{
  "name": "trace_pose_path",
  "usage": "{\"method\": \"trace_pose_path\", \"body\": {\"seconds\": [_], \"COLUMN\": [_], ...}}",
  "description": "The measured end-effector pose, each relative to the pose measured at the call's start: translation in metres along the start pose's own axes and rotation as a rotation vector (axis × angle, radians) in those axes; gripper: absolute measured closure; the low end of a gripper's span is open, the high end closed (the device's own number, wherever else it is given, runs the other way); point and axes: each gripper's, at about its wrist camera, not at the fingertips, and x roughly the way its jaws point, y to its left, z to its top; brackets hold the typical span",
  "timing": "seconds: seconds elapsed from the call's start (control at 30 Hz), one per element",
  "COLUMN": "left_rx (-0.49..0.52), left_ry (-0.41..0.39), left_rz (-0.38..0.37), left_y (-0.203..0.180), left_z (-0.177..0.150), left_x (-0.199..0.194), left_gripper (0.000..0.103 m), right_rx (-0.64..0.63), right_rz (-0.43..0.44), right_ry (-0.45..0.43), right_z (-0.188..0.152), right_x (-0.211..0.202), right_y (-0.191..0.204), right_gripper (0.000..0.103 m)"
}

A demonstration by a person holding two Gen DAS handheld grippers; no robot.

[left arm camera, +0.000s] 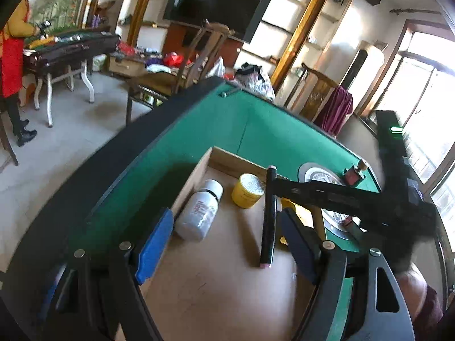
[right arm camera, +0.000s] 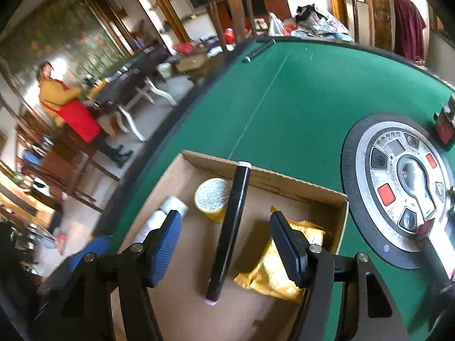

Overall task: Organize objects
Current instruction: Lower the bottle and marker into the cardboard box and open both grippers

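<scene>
An open cardboard box (left arm camera: 196,170) (right arm camera: 298,187) sits on the green felt table. Inside lie a white bottle (left arm camera: 199,211) (right arm camera: 167,213), a yellow round tin (left arm camera: 246,191) (right arm camera: 212,197), a black tube with pink ends (left arm camera: 268,221) (right arm camera: 230,227) leaning on the box's far wall, and a yellow snack packet (right arm camera: 280,270). My left gripper (left arm camera: 227,244) is open over the box, empty. My right gripper (right arm camera: 227,244) is open, its fingers either side of the black tube without touching it. The right gripper's black body (left arm camera: 355,199) crosses the left wrist view.
A round silver control panel (right arm camera: 398,182) sits in the table's middle, with small red boxes (right arm camera: 445,125) beside it. A dark pen (right arm camera: 256,52) lies at the far table edge. Wooden chairs (right arm camera: 233,8) stand behind the table. A person in a red apron (right arm camera: 68,105) stands at another table.
</scene>
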Motion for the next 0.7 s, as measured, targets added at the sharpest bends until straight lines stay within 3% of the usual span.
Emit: {"method": "trace_pose_path", "body": {"seconds": [0.03,0.1,0.13,0.27,0.5,0.6,0.67,0.7], "left_rx": [0.000,-0.002,-0.005,-0.010,-0.022,-0.024,-0.022,-0.021], "left_ry": [-0.008,-0.016,-0.015,-0.016,-0.001,0.003,-0.002,-0.004], "left_rz": [0.004,0.002,-0.002,-0.012,-0.024,-0.023,-0.019,-0.021], "left_y": [0.001,0.005,0.006,0.008,0.006,0.003,0.000,-0.003], "left_z": [-0.001,-0.001,0.000,-0.003,-0.008,-0.010,-0.011,-0.013], "left_x": [-0.006,-0.014,-0.016,-0.021,-0.021,-0.023,-0.026,-0.028], "left_gripper": [0.024,0.024,0.024,0.024,0.024,0.023,0.023,0.022], "right_rx": [0.005,0.030,0.047,0.107,0.027,0.042,0.050,0.036], "right_rz": [0.002,-0.004,-0.008,0.019,0.030,0.054,0.073,0.058], "right_ry": [0.008,0.048,0.069,0.110,0.145,0.127,0.090,0.064], "right_z": [-0.001,0.002,0.002,0.001,-0.014,-0.015,-0.018,-0.020], "right_x": [0.003,0.019,0.026,0.037,0.031,0.017,0.000,-0.014], "right_y": [-0.002,-0.004,-0.006,-0.020,-0.012,-0.016,-0.021,-0.024], "right_gripper": [0.038,0.057,0.080,0.085,0.083,0.070,0.052,0.048]}}
